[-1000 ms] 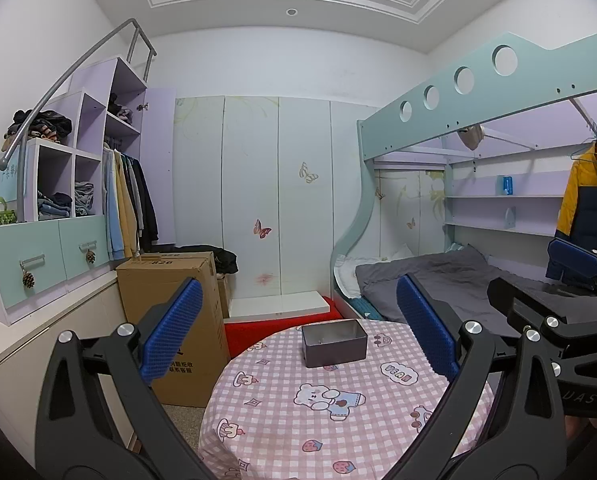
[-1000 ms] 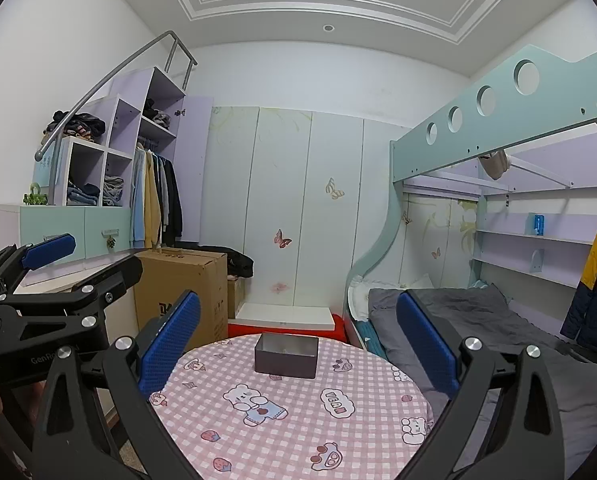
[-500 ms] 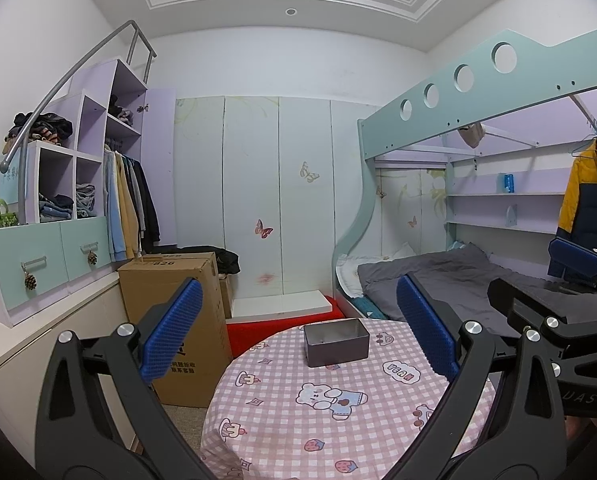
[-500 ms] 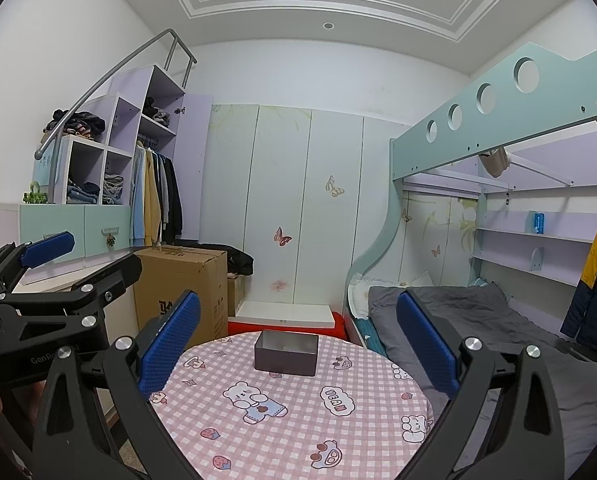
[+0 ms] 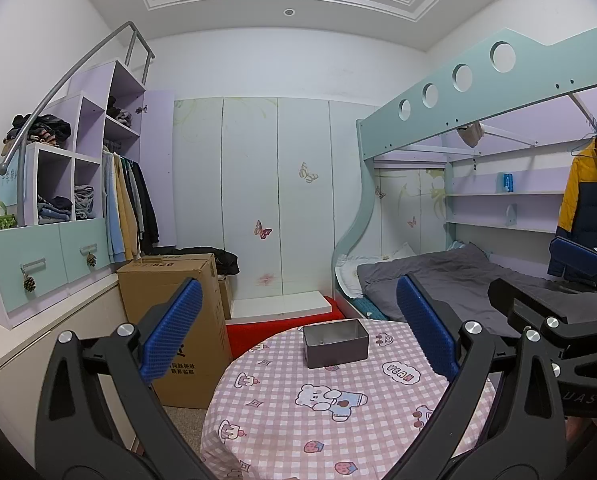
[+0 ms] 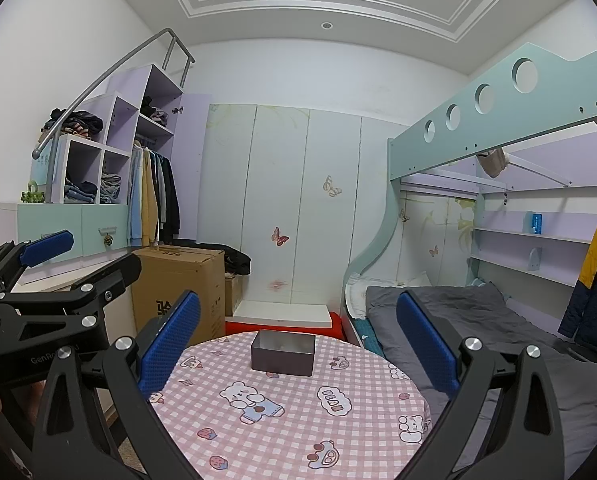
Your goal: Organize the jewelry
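A small grey open box (image 5: 335,342) stands at the far side of a round table with a pink checked cloth (image 5: 298,412); it also shows in the right wrist view (image 6: 283,352). No jewelry is visible on the cloth. My left gripper (image 5: 298,330) is open and empty, held above the table's near side. My right gripper (image 6: 296,330) is open and empty, likewise short of the box. The right gripper shows at the right edge of the left wrist view (image 5: 574,264), and the left gripper shows at the left of the right wrist view (image 6: 46,244).
A cardboard box (image 5: 170,280) stands left of the table. A low red and white platform (image 5: 282,308) lies behind it. A bunk bed with grey bedding (image 5: 438,276) is to the right. Shelves with drawers (image 5: 46,256) line the left wall.
Both views have shifted very slightly; the table and grey box sit a touch further right in the left wrist view. Both grippers stay open.
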A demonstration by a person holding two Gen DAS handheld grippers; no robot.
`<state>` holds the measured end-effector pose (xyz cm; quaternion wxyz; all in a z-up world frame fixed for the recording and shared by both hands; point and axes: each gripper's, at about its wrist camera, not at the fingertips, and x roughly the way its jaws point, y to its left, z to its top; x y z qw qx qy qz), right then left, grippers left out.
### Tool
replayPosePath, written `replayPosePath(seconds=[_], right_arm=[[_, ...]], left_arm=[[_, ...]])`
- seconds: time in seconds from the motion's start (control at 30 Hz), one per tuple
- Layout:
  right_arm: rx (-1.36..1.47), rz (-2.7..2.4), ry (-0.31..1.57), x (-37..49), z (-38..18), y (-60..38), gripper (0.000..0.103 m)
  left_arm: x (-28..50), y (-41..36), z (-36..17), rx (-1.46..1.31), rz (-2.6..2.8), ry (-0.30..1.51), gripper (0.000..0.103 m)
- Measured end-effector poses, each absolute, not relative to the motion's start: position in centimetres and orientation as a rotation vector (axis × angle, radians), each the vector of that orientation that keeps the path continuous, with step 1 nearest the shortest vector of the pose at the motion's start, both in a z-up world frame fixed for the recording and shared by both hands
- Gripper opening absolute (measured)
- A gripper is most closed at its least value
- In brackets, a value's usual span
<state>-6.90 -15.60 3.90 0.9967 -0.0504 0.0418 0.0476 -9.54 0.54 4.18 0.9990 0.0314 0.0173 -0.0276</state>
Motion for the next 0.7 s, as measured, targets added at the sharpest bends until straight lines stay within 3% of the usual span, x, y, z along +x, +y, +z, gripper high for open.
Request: replayPosePath(seconds=[0.7], right_arm=[[-0.104,0.089,0.084,-6.76,3.77,-15.97,0.095]], left_arm=[[-9.42,0.43,4.33,0.065,-0.056,0.038,0.096]])
